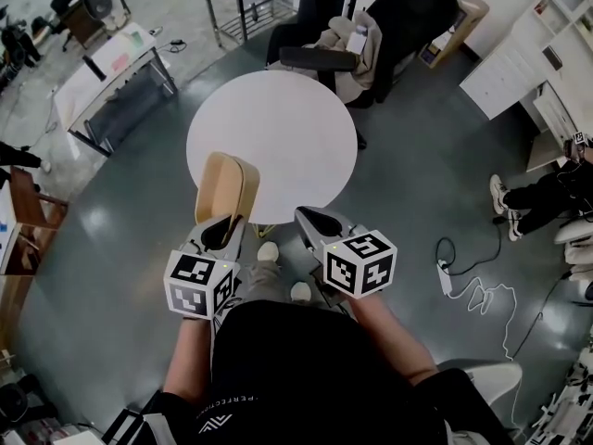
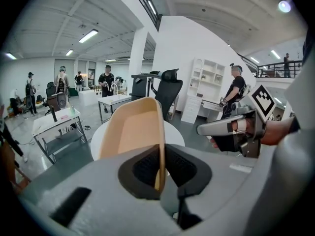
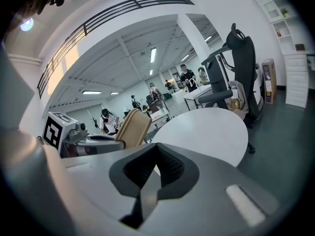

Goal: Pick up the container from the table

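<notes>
A tan oval container [image 1: 223, 186] is tilted up over the near-left edge of the round white table [image 1: 278, 128], clear of the tabletop. My left gripper [image 1: 220, 232] is shut on its near rim. In the left gripper view the thin rim [image 2: 159, 166] is pinched between the dark pads, and the container's hollow [image 2: 132, 131] faces left. My right gripper [image 1: 313, 221] hovers beside it at the table's near edge, shut with nothing in it. The right gripper view shows its pads [image 3: 167, 165] pressed together, with the container [image 3: 132, 127] to their left.
A black office chair [image 1: 320, 58] stands at the table's far side. White desks [image 1: 116, 68] lie at the left and white shelving [image 1: 533, 72] at the right. A power strip and cable [image 1: 449, 272] trail on the grey floor. Several people stand in the background.
</notes>
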`<action>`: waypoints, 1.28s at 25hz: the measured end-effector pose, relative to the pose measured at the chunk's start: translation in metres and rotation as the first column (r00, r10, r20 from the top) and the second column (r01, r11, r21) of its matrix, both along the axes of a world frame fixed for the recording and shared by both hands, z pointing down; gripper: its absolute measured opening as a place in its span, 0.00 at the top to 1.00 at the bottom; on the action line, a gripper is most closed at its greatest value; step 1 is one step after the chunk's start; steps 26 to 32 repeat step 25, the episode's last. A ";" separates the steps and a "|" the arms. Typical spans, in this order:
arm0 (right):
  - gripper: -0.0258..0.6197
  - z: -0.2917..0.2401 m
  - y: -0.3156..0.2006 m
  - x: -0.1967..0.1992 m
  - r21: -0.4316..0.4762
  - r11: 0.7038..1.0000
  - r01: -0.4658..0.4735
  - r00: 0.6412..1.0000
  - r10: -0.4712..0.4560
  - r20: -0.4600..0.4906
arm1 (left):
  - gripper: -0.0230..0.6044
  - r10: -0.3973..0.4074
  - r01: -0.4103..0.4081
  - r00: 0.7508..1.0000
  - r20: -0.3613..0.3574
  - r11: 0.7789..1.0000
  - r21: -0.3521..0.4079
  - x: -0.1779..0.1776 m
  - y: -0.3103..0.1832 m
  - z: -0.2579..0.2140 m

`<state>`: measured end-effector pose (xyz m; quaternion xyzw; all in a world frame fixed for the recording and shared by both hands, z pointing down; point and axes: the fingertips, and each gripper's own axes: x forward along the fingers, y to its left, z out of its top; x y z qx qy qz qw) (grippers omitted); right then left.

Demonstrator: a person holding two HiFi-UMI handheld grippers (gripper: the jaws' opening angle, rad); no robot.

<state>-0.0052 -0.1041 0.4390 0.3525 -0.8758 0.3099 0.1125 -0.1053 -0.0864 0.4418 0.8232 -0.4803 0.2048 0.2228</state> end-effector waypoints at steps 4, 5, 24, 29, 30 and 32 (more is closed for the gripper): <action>0.96 -0.004 -0.003 0.000 0.020 1.000 0.000 1.000 0.000 0.002 | 0.92 -0.007 0.007 1.000 0.007 1.000 -0.004 -0.003 0.001 0.002; 0.96 -0.004 -0.002 0.000 0.023 1.000 0.001 1.000 -0.001 -0.003 | 0.92 -0.009 0.009 1.000 0.007 1.000 -0.005 -0.003 0.002 0.002; 0.96 -0.001 -0.002 -0.009 0.006 1.000 0.005 1.000 -0.005 0.008 | 0.92 -0.001 0.002 1.000 0.013 0.999 -0.034 -0.010 0.006 0.010; 0.96 -0.002 -0.002 -0.010 0.005 1.000 0.006 1.000 -0.006 0.008 | 0.92 -0.002 0.003 1.000 0.013 0.999 -0.034 -0.012 0.006 0.010; 0.96 -0.002 -0.002 -0.010 0.005 1.000 0.006 1.000 -0.006 0.008 | 0.92 -0.002 0.003 1.000 0.013 0.999 -0.034 -0.012 0.006 0.010; 0.96 -0.002 -0.002 -0.010 0.005 1.000 0.006 1.000 -0.006 0.008 | 0.92 -0.002 0.003 1.000 0.013 0.999 -0.034 -0.012 0.006 0.010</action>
